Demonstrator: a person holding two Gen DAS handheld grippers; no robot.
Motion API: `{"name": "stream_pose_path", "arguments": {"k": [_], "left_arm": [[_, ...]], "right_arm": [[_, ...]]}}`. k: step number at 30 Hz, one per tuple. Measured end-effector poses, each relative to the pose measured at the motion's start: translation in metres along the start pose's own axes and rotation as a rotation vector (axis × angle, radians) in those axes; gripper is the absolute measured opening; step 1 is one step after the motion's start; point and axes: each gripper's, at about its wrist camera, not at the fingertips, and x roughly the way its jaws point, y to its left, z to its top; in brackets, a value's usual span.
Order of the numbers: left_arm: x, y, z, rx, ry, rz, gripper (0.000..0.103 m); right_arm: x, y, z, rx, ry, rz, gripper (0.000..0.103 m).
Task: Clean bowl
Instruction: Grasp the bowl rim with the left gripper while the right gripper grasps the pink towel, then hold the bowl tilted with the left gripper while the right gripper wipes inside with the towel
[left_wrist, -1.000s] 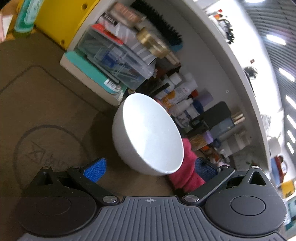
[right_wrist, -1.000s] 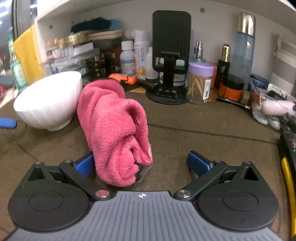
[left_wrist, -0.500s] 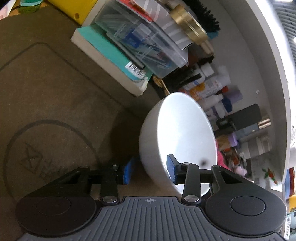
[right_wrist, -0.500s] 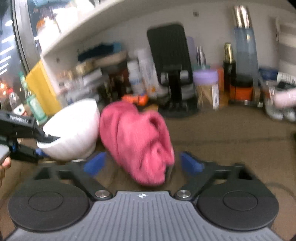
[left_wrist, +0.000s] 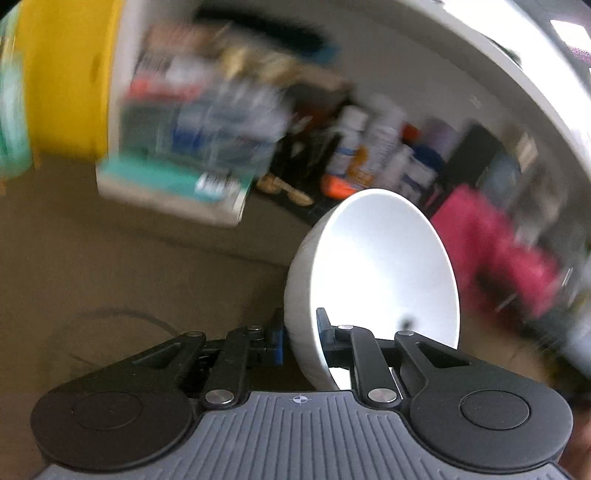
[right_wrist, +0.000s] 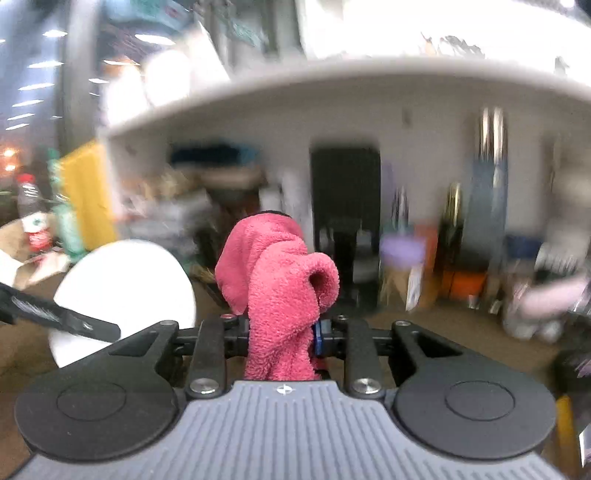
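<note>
My left gripper (left_wrist: 301, 334) has its jaws closing on the rim of the white bowl (left_wrist: 380, 266), one blue pad outside the wall and one inside. The bowl is tilted, its mouth turned to the right, with a small dark speck (left_wrist: 406, 322) low on the inside. My right gripper (right_wrist: 280, 332) has its jaws closing on the pink cloth (right_wrist: 280, 280), which stands bunched up above the pads. In the right wrist view the bowl (right_wrist: 125, 288) is to the left of the cloth, with a left finger (right_wrist: 74, 321) across it. In the left wrist view the cloth (left_wrist: 491, 251) is a pink blur right of the bowl.
A brown mat (left_wrist: 129, 266) covers the table. A white shelf (right_wrist: 332, 85) runs along the back over bottles, jars and a black phone stand (right_wrist: 345, 199). At the left are stacked boxes (left_wrist: 177, 184) and a yellow box (left_wrist: 70, 81).
Both grippers went from wide open to closed, the left on the bowl's rim, the right on the cloth. The bowl has tipped up and the cloth has risen off the table.
</note>
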Motion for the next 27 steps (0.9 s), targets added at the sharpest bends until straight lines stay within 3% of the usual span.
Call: {"name": "stream_pose_path", "arguments": {"k": [2, 6, 11, 14, 17, 20, 23, 25, 27], "left_arm": [[-0.013, -0.021, -0.009, 0.136, -0.038, 0.074, 0.015], [-0.028, -0.038, -0.021, 0.238, -0.037, 0.087, 0.015], [-0.032, -0.062, -0.036, 0.331, -0.027, 0.144, 0.018], [-0.031, -0.070, -0.044, 0.363, -0.015, 0.130, 0.019], [-0.031, -0.073, -0.049, 0.393, -0.005, 0.133, 0.022], [-0.031, -0.065, -0.049, 0.348, 0.017, 0.105, 0.026], [-0.030, -0.054, -0.045, 0.299, 0.027, 0.073, 0.026], [-0.029, -0.052, -0.042, 0.298, 0.026, 0.067, 0.026], [-0.029, -0.053, -0.041, 0.307, 0.020, 0.070, 0.027]], "right_arm": [[-0.023, 0.010, 0.001, 0.005, 0.045, 0.067, 0.027], [-0.047, 0.038, -0.017, -0.025, 0.155, 0.095, 0.027], [-0.039, 0.077, -0.035, -0.134, 0.244, 0.130, 0.027], [-0.015, 0.092, -0.033, -0.139, 0.287, 0.158, 0.027], [0.006, 0.091, -0.024, -0.083, 0.250, 0.112, 0.027], [-0.016, 0.069, -0.008, 0.121, 0.044, 0.155, 0.025], [-0.062, 0.066, -0.001, 0.098, -0.104, 0.126, 0.025], [-0.070, 0.065, -0.004, 0.053, -0.048, 0.090, 0.025], [-0.062, 0.065, -0.020, 0.036, 0.071, 0.100, 0.025]]}}
